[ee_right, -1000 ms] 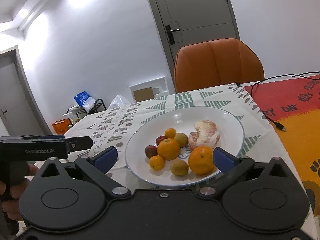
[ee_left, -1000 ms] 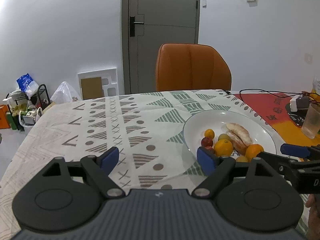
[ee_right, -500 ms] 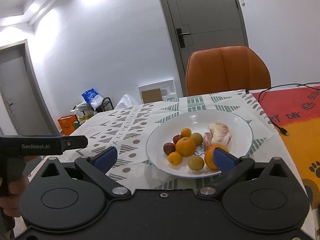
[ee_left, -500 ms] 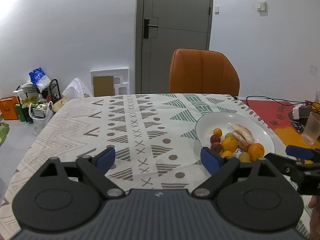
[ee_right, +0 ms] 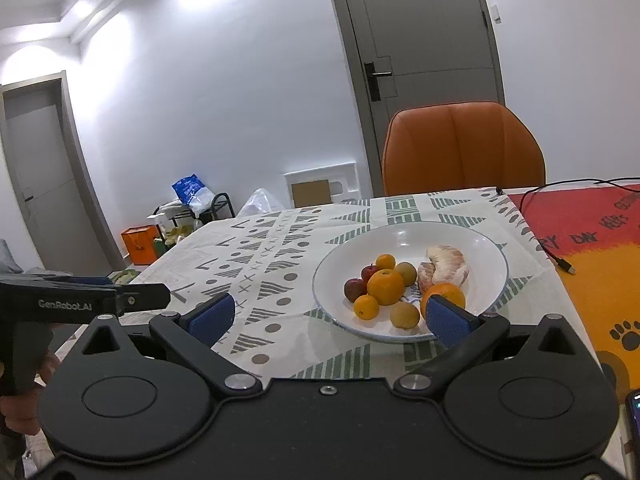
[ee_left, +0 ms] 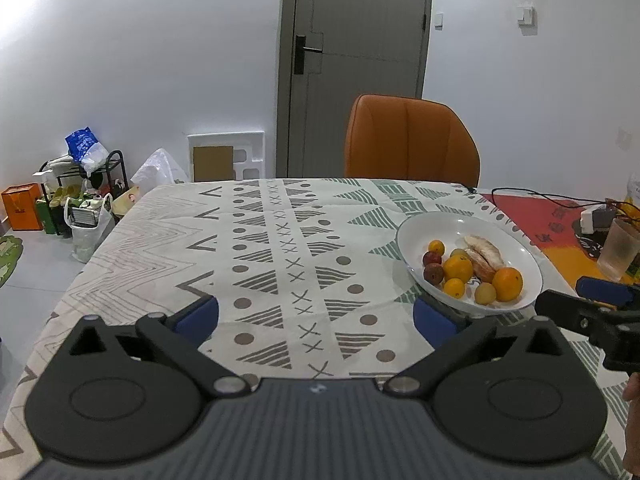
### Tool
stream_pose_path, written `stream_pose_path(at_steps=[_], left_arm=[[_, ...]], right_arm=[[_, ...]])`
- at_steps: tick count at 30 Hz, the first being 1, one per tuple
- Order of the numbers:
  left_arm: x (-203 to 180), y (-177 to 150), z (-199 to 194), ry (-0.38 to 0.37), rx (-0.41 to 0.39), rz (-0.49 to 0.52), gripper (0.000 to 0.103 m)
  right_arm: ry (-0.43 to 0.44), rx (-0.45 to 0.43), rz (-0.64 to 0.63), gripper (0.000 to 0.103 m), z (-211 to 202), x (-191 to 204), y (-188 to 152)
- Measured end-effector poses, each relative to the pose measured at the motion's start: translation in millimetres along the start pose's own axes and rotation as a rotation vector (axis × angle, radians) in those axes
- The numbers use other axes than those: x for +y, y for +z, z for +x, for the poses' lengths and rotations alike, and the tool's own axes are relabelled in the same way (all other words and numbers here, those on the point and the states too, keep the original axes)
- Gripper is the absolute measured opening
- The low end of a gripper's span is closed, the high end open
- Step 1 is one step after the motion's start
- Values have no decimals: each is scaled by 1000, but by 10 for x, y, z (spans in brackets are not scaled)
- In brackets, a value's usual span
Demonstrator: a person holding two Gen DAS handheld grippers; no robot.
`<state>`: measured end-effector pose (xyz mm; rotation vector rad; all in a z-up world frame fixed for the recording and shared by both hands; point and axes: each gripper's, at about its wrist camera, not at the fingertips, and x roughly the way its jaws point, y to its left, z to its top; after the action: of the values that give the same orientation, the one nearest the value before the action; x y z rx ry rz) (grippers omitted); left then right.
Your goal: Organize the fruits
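Both grippers have pulled back, left gripper and right gripper wide open and empty, all fruit sits in the white round ceramic plate centre-right, so sorting looks done.

The left gripper, seen from the right wrist camera, carries white lettering on its black side that reads "GenRobot.AI". On the red and orange mat, to the right of the white plate, dark letters run along the red part; "DAY" is legible among them, while the rest is cut off or too distorted to read.
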<state>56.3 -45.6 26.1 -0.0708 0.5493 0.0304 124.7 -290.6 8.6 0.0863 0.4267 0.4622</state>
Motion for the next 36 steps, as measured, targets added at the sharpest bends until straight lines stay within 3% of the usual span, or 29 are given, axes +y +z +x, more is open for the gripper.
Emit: stream_pose_path(at_steps=[36], left_arm=[[304,-206,-304,27,-42,-22,103]], right_arm=[[15,16,-38,103,-243,320,-101]])
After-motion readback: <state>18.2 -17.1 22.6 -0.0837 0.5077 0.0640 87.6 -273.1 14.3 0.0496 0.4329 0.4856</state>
